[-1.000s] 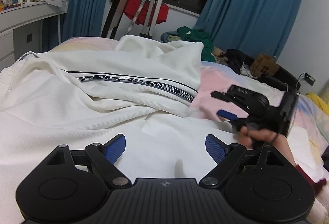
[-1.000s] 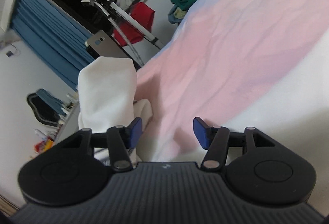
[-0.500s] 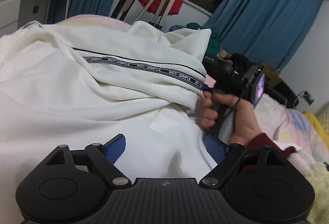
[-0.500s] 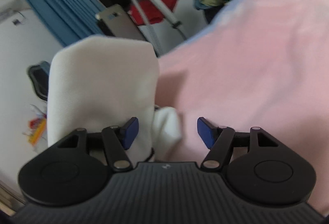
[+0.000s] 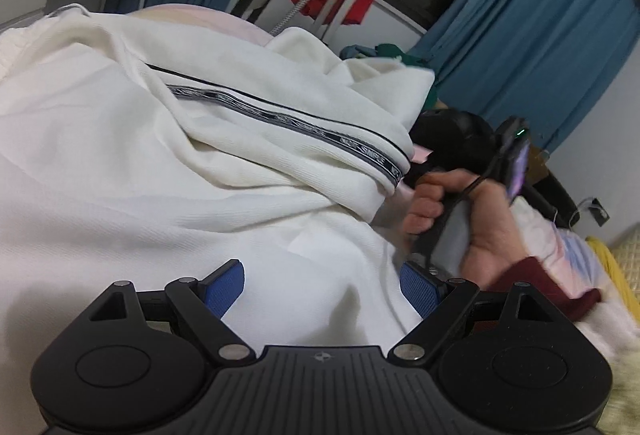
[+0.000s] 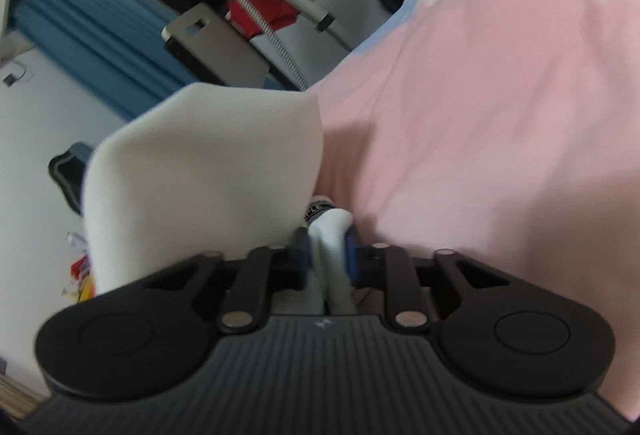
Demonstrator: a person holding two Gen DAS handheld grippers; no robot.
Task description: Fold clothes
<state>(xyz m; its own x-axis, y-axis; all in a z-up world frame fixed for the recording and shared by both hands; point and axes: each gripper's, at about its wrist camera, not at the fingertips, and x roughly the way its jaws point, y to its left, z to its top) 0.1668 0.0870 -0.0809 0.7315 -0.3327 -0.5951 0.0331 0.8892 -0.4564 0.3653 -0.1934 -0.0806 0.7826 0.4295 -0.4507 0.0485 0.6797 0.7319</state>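
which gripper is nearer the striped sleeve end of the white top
Right. The right gripper is clamped on the sleeve end; the left gripper hovers open over the body.

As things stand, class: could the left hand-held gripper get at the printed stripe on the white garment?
Probably yes. The left hand-held gripper hangs open above the white garment, and nothing lies between it and the stripe ahead.

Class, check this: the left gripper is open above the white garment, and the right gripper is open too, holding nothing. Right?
Not quite. The right gripper has just closed on an edge of the white garment, as the right wrist view shows. The left gripper is indeed open above the garment.
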